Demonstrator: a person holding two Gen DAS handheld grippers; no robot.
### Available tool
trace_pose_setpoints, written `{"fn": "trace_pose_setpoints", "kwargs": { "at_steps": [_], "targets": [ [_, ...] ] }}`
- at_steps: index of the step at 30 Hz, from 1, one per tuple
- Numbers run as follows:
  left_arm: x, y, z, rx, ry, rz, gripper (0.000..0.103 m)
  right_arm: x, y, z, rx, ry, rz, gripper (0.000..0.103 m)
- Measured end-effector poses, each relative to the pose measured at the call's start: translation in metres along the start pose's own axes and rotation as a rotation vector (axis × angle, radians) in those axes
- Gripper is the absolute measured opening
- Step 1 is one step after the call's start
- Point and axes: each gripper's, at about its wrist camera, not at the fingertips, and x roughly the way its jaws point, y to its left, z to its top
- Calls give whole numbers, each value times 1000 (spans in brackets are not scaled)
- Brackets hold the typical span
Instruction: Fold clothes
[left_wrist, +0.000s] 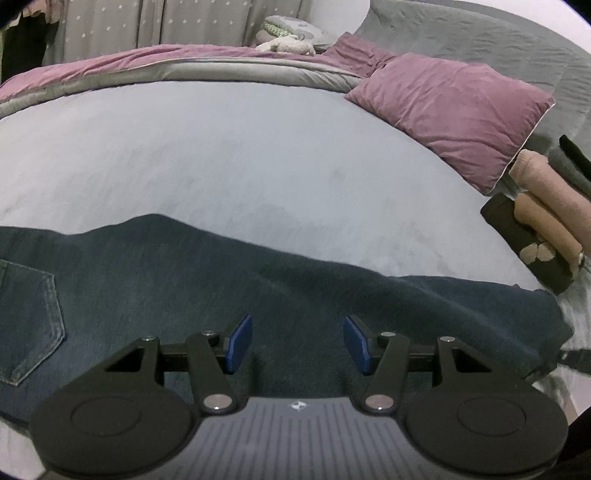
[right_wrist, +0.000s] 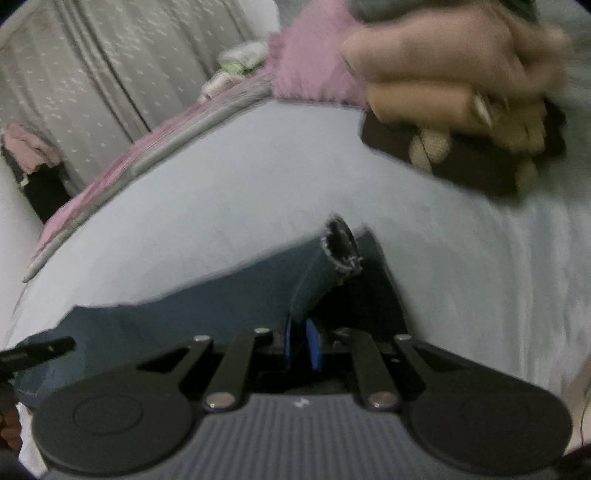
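1. Dark blue jeans (left_wrist: 258, 280) are spread across the near part of the pale bed sheet (left_wrist: 221, 147).
2. The left gripper (left_wrist: 297, 345) is held over the denim, its blue pads apart and holding nothing.
3. The right gripper (right_wrist: 302, 345) appears clamped on a lifted trouser leg (right_wrist: 325, 266), though the view is blurred.
4. Folded clothes (left_wrist: 546, 221) are stacked beside a mauve pillow (left_wrist: 450, 114).

One pair of jeans (left_wrist: 229, 280) lies on the one pale bed sheet (left_wrist: 207, 155). One back pocket (left_wrist: 26, 317) shows on them, and one frayed hem (right_wrist: 341, 245). There is one purple pillow (left_wrist: 450, 110), and one stack of folded clothes (left_wrist: 543, 221) (at least three pieces, though blurred). Two grippers appear: the left gripper (left_wrist: 297, 343) and the right gripper (right_wrist: 302, 343).
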Motion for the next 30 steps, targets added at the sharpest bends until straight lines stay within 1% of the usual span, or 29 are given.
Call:
{"fn": "trace_pose_setpoints", "kwargs": {
  "at_steps": [4, 7, 10, 12, 14, 16, 20, 23, 27, 30],
  "targets": [
    [1, 2, -2, -12, 18, 11, 54, 21, -24, -14, 103, 97, 7, 10],
    [0, 6, -3, -28, 27, 18, 54, 22, -30, -12, 136, 94, 29, 11],
    [-6, 16, -3, -73, 25, 24, 54, 21, -33, -8, 162, 82, 51, 16],
    [-13, 24, -5, -115, 24, 35, 54, 21, -36, -6, 189, 73, 65, 17],
    [-22, 34, -11, -161, 19, 50, 54, 23, -40, -3, 213, 66, 83, 21],
    [-31, 44, -18, -212, 16, 63, 54, 27, -42, 0, 237, 59, 102, 22],
    [-53, 63, -38, -336, -5, 61, 54, 35, -45, 1, 294, 61, 150, 28],
    [-64, 74, -51, -437, -29, 60, 54, 40, -44, 0, 324, 77, 173, 30],
    [-66, 90, -65, -539, -45, 76, 53, 43, -45, 1, 343, 76, 187, 30],
    [-63, 101, -74, -595, -61, 107, 53, 43, -46, 2, 345, 67, 192, 30]
  ]
}}
